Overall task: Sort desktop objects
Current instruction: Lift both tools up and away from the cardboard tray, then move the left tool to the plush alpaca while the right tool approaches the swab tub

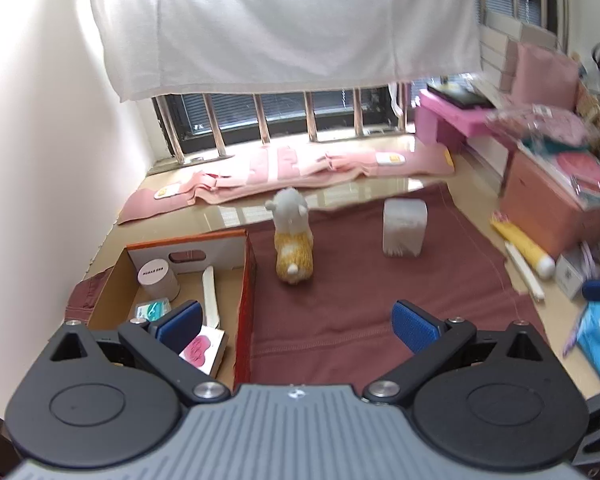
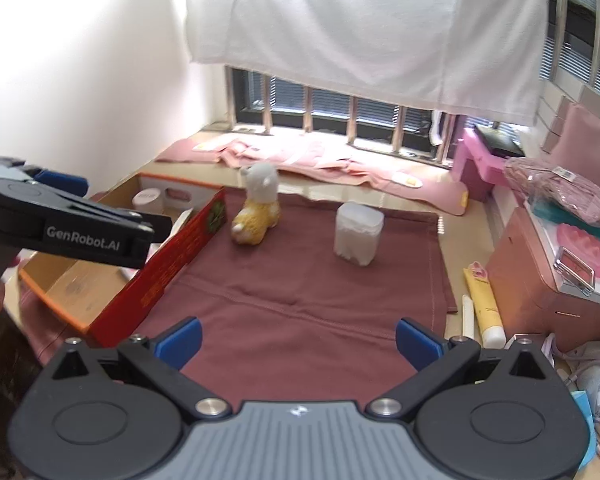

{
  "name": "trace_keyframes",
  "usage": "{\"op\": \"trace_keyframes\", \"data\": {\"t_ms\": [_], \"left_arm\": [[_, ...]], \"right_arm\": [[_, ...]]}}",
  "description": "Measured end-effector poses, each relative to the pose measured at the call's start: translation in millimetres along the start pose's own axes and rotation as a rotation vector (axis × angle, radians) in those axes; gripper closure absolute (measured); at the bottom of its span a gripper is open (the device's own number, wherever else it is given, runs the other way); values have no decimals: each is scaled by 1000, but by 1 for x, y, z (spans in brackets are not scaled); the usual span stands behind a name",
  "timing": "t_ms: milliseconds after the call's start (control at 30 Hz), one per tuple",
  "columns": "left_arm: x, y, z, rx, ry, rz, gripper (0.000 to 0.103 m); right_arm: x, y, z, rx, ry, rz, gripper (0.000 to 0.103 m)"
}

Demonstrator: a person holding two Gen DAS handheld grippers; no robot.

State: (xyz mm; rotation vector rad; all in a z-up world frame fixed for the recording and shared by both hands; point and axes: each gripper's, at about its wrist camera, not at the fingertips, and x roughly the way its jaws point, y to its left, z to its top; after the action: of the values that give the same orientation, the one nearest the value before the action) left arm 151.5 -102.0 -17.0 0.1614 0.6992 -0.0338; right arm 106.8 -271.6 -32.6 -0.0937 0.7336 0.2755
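Two grippers gaping empty, left gripper (image 1: 296, 326) hovering beside the cardboard box (image 1: 249, 280), right gripper (image 2: 298, 340) facing the plush toy (image 2: 258, 212) sitting right of that box, white jar (image 2: 358, 236) standing farther right

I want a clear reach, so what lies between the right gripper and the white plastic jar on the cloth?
Nothing but bare maroon cloth. In the right wrist view the open right gripper faces the white jar with no object on that stretch.

Plush toy (image 1: 293, 240), white head, yellow body, sits upright near the maroon cloth's (image 1: 360, 300) far edge, just beside the cardboard box (image 1: 246, 280). Translucent white jar (image 1: 404, 227) stands upright to its right, well apart.
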Motion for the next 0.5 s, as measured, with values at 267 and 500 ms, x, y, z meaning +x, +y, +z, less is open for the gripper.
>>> {"op": "trace_keyframes", "data": {"t_ms": [267,500], "left_arm": [[22,8,9,-58,-40,-5,0],[50,17,21,-65,-36,-25,0]], "right_arm": [[22,-9,6,82,-47,-63,0],[47,-13,18,121,-64,-108,0]]}}
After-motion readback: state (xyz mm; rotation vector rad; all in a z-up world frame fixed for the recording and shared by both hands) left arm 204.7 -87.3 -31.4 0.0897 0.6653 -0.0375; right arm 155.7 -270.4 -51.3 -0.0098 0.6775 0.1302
